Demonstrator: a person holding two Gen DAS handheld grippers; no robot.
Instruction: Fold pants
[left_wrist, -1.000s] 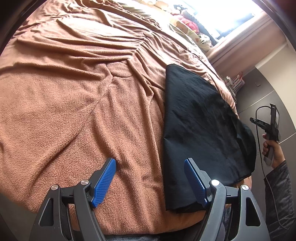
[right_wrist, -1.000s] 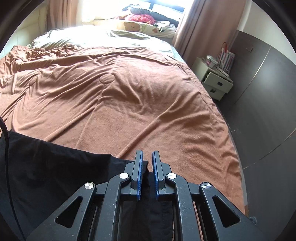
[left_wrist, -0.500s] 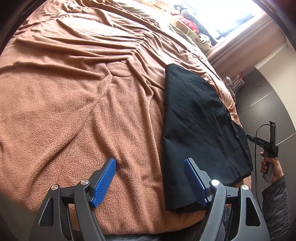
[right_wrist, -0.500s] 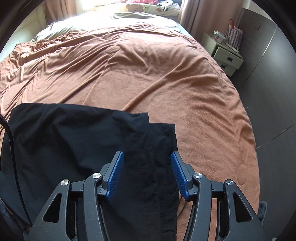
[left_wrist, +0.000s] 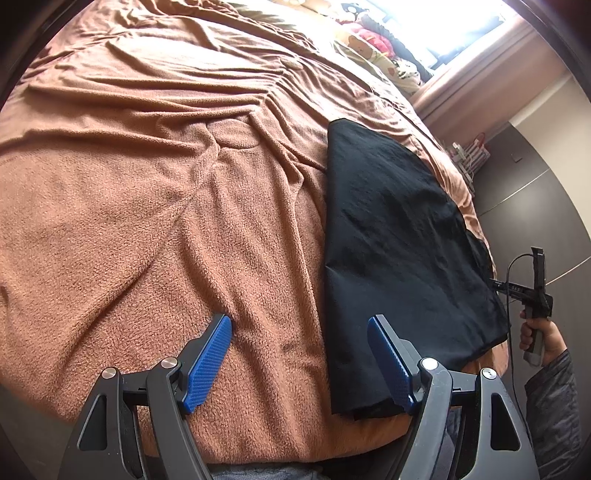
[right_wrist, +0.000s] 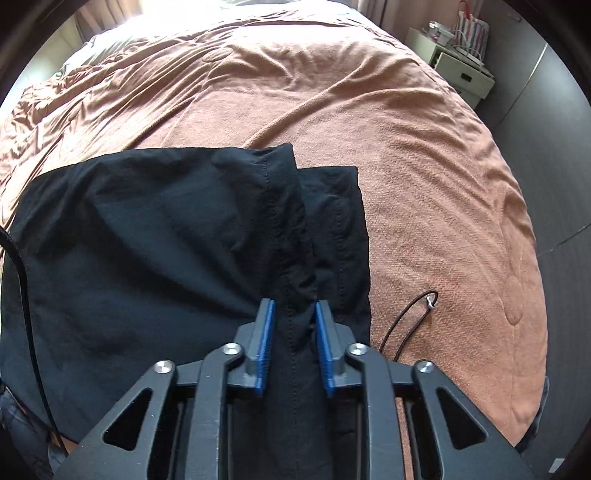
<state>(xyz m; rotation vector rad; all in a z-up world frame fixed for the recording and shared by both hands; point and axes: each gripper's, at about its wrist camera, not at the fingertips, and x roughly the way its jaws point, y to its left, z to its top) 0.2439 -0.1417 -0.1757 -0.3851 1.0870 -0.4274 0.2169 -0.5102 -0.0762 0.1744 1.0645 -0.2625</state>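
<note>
Black pants (left_wrist: 391, 236) lie folded flat near the foot edge of a bed with a brown fleece blanket (left_wrist: 155, 192). My left gripper (left_wrist: 299, 354) is open and empty, hovering over the blanket just left of the pants' near corner. In the right wrist view the pants (right_wrist: 147, 236) fill the lower left. My right gripper (right_wrist: 293, 314) has its blue pads closed on a raised ridge of the pants' seamed edge. The right gripper also shows in the left wrist view (left_wrist: 537, 291), held in a hand at the bed's edge.
A thin cord with a white tip (right_wrist: 413, 317) lies on the blanket right of the pants. A white nightstand (right_wrist: 461, 70) stands at the far right. Stuffed toys and pillows (left_wrist: 373, 40) sit at the bed's head under a bright window. Dark wardrobe panels (left_wrist: 535, 192) run along the right.
My right gripper opened, dropped lower over the pants, then closed on a ridge of the seamed edge. The left gripper has stayed still and open.
</note>
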